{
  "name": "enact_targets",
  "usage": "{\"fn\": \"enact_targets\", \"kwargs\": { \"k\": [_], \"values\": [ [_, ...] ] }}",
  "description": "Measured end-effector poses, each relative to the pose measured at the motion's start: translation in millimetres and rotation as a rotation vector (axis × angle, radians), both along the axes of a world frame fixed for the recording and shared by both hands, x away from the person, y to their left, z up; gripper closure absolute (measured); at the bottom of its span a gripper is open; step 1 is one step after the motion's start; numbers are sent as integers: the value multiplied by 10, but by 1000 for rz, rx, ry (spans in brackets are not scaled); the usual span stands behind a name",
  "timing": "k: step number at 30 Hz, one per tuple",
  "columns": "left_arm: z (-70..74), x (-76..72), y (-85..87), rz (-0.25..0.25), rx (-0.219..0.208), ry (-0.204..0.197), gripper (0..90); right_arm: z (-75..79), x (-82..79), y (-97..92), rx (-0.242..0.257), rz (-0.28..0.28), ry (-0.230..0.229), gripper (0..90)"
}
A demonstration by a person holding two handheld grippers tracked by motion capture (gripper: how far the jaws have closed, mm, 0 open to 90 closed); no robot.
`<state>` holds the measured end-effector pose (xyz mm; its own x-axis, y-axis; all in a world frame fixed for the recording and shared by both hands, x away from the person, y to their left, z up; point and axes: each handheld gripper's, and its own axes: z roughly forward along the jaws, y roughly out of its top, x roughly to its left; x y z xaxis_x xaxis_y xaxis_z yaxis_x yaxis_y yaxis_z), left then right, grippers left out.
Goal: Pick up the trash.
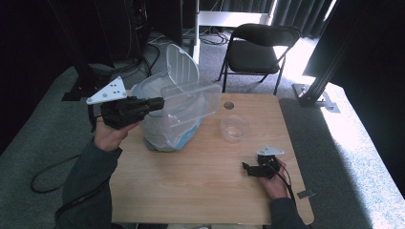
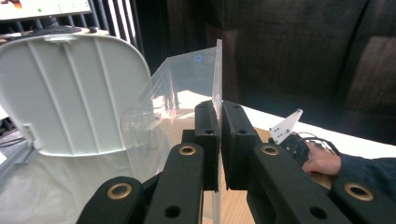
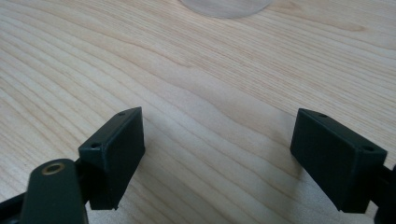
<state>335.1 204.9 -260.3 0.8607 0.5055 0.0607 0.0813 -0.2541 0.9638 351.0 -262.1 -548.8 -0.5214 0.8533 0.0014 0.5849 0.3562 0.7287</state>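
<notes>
1. Claw on the left (image 1: 160, 102) – pads (image 2: 207, 135) pinched tight on the thin wall of a clear plastic container (image 1: 191, 98), held lifted and tilted above the worktop (image 1: 200, 181) at its far left part.
2. Just behind and under the container – a clear bag (image 1: 165, 133) over a white lidded bin (image 1: 184, 59), lid (image 2: 70, 93) standing open; these crowd the worktop's left far corner.
3. Right claw (image 1: 249, 168) low over the wood near the right front edge – jaws spread wide, nothing between them.
4. A small clear bowl (image 1: 234, 128) stands between the two claws, apart from both.
5. Middle and near edge of the worktop lie bare – open room there.
6. A black chair (image 1: 260, 47) stands beyond the far edge.
</notes>
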Motion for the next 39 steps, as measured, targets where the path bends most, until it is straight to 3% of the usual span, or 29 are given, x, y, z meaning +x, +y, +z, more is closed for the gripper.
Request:
{"fn": "enact_targets", "kwargs": {
  "k": [22,39],
  "values": [
    [102,0,407,95,-29,-12,864,0,1,-1,-1,0,-1,168],
    [97,123,564,162,-29,-3,864,1,-1,0,-1,-1,1,167]
  ]
}}
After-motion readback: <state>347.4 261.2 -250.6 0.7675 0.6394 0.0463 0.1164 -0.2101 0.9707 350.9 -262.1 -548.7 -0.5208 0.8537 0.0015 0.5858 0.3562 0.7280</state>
